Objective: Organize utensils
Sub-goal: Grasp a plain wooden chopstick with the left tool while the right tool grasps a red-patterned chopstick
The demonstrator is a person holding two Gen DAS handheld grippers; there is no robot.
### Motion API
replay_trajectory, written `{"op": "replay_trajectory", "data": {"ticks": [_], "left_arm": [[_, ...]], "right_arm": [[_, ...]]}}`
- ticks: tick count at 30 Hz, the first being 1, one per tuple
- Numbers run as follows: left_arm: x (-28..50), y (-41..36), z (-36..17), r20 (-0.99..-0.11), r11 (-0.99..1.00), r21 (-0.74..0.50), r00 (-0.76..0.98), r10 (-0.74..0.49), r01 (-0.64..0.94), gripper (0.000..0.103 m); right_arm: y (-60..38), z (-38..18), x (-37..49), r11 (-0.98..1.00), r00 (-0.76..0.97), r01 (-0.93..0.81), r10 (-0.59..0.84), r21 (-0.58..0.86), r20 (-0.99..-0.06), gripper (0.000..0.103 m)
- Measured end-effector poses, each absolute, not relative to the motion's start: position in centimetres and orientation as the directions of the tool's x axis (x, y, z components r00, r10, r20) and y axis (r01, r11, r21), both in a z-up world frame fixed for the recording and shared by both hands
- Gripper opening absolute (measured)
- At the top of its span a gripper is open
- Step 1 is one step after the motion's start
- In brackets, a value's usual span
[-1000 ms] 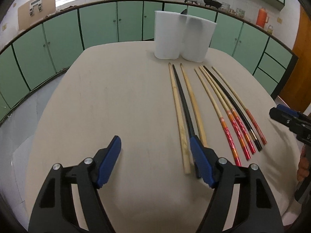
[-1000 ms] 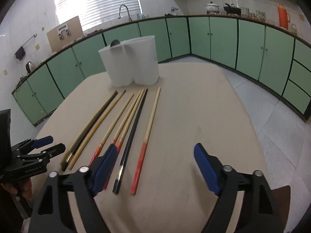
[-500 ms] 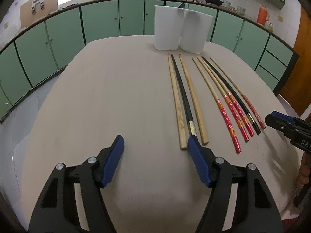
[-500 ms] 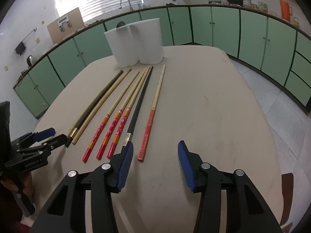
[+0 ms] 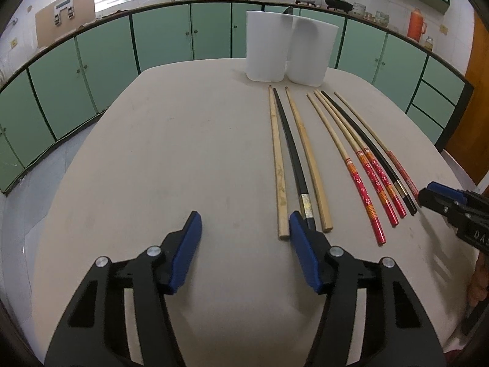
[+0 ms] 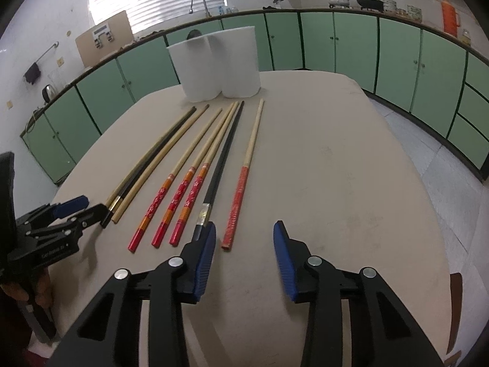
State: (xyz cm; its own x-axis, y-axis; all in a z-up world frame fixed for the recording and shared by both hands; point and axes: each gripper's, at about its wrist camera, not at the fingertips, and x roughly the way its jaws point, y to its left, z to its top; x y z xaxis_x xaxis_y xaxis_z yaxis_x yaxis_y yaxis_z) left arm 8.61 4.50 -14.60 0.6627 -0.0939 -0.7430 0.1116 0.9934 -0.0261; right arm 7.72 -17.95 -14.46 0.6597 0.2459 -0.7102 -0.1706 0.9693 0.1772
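Several chopsticks lie side by side on the beige table (image 5: pixel 152 168), tips toward a white two-compartment holder (image 5: pixel 287 52) (image 6: pixel 220 64). On the left lie a pale wooden one (image 5: pixel 278 165), a black one (image 5: pixel 293 159) and a tan one (image 5: pixel 308 159). Right of them are several red-handled ones (image 5: pixel 363 183) and another black one. My left gripper (image 5: pixel 244 238) is open with its jaws closing, and its right finger covers the black chopstick's near end. My right gripper (image 6: pixel 244 244) is open and also closing, with the near end of a red-handled chopstick (image 6: pixel 241 189) between its fingers, untouched.
Each view shows the other gripper low at the side: the right gripper (image 5: pixel 426 194) and the left gripper (image 6: pixel 88 208), each held by a hand. Green cabinets (image 6: pixel 351 42) ring the room behind the table. Bare tabletop lies left of the chopsticks.
Both pairs of jaws have narrowed, the right pair far more. The chopsticks' near ends, earlier overlapped by the fingers, now lie just ahead of the fingertips in both views.
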Motion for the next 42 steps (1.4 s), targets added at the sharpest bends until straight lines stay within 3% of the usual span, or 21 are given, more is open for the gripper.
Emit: {"op": "replay_trajectory", "data": {"ticks": [5,21,27,32,42], "left_arm": [[8.7,4.6,-14.6,-0.744,0.994,-0.019,0.663,-0.084,0.104,0.051],[8.7,4.5,-14.5,-0.743,0.995,-0.013,0.665,-0.077,0.101,0.050],[8.7,4.1,-14.5,-0.740,0.994,-0.012,0.667,-0.082,0.109,0.040],[8.6,3.1,-14.5,-0.736,0.990,-0.010,0.669,-0.100,0.138,0.007],[7.9,2.8,-12.7,-0.706,0.986,-0.007,0.698,-0.122,0.165,0.006]], "right_arm": [[-17.5,-14.5,7.7,0.972,0.660,-0.182,0.234,0.150,-0.714,0.032],[-16.7,-14.5,7.1,0.970,0.654,-0.210,0.233,0.123,-0.720,0.021],[-16.4,-14.8,7.3,0.974,0.667,-0.197,0.217,0.112,-0.713,0.011],[-16.7,-14.8,7.3,0.975,0.670,-0.188,0.216,0.119,-0.710,0.008],[-17.8,-12.2,7.0,0.976,0.716,-0.193,0.209,0.098,-0.667,0.007]]}}
